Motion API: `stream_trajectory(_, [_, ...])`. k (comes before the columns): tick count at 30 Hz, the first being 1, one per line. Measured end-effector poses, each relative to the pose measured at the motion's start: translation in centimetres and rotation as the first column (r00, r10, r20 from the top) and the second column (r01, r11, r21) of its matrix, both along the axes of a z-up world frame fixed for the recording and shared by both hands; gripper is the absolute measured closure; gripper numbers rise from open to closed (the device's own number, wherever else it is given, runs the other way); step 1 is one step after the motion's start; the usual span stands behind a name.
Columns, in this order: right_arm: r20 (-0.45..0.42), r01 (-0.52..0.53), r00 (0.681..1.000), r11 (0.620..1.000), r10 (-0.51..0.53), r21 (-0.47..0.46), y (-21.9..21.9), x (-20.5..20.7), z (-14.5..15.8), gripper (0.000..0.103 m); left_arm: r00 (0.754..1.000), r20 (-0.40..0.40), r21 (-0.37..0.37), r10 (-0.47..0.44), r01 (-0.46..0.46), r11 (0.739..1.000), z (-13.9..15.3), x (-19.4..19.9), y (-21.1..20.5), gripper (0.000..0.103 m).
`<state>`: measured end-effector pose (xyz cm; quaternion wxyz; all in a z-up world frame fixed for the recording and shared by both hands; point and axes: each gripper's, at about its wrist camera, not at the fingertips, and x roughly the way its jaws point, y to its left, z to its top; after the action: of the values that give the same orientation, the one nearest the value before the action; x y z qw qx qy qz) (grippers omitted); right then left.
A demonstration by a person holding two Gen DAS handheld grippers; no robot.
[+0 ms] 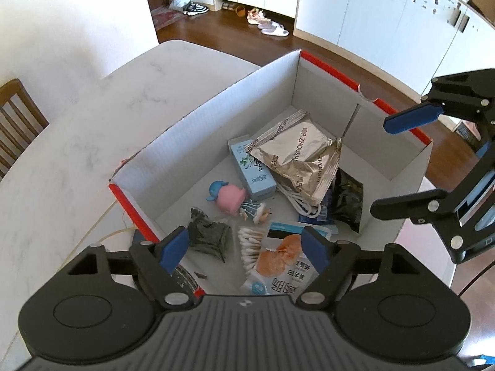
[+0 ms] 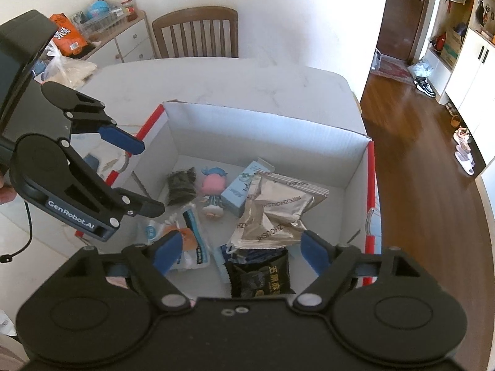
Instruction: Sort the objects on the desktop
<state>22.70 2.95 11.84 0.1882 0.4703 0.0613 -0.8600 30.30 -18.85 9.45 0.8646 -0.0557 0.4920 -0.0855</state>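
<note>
An open white cardboard box (image 1: 216,99) (image 2: 266,123) with red edges holds the sorted items. Inside lie silver foil packets (image 1: 297,157) (image 2: 275,213), a light blue carton (image 1: 250,170) (image 2: 244,188), a pink-headed figurine (image 1: 238,202) (image 2: 213,191), a dark crumpled wrapper (image 1: 208,236) (image 2: 182,184), cotton swabs (image 1: 250,244), a white and orange pouch (image 1: 281,262) (image 2: 188,247) and a black snack packet (image 1: 346,201) (image 2: 260,275). My left gripper (image 1: 246,250) (image 2: 139,176) hovers open over the box's near end, empty. My right gripper (image 2: 244,255) (image 1: 393,167) also hangs open and empty above the box.
The box rests on a white marble table (image 1: 77,142) (image 2: 247,77). A wooden chair (image 2: 196,32) (image 1: 15,120) stands at the table's edge. A sideboard with bags and jars (image 2: 92,24) is behind. Wooden floor (image 2: 417,160) with shoes lies beyond the table.
</note>
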Motion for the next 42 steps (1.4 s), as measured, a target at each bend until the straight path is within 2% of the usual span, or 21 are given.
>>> stream_trajectory(4, [-0.019, -0.006, 1.0, 1.0, 0.005, -0.018, 0.0, 0.8, 0.5, 0.011, 0.999, 0.028, -0.017, 0.015, -0.015, 1.0, 0.7, -1.1, -0.1, 0.018])
stream_trajectory(10, [-0.039, 0.004, 0.999, 0.999, -0.005, -0.039, 0.4, 1.8, 1.4, 0.007, 0.997, 0.054, -0.028, 0.053, -0.051, 0.998, 1.3, -2.8, 0.0, 0.014])
stream_trajectory(15, [-0.052, 0.027, 0.998, 0.998, -0.03, -0.057, 0.5, 2.6, 1.7, 0.005, 0.99, 0.093, -0.035, 0.104, -0.101, 0.994, 1.6, -4.2, 0.1, 0.003])
stream_trajectory(24, [-0.061, 0.047, 0.997, 0.992, -0.054, -0.114, 0.1, 3.9, 2.2, 0.004, 0.974, 0.111, -0.085, 0.198, -0.189, 0.978, 1.7, -6.5, 0.4, 0.003])
stream_trajectory(29, [-0.06, 0.073, 0.995, 0.989, -0.081, -0.128, 0.3, 4.5, 2.1, 0.004, 0.956, 0.155, -0.078, 0.25, -0.24, 0.968, 2.5, -7.7, 0.2, 0.003])
stream_trajectory(35, [-0.062, 0.1, 0.992, 0.982, -0.111, -0.16, 0.5, 5.3, 2.6, 0.004, 0.947, 0.157, -0.091, 0.279, -0.268, 0.959, 2.9, -8.9, -0.2, 0.003])
stream_trajectory(42, [-0.06, 0.133, 0.988, 0.979, -0.144, -0.157, 0.4, 6.4, 2.4, 0.004, 0.948, 0.142, -0.086, 0.285, -0.275, 0.957, 1.7, -9.5, -0.8, 0.003])
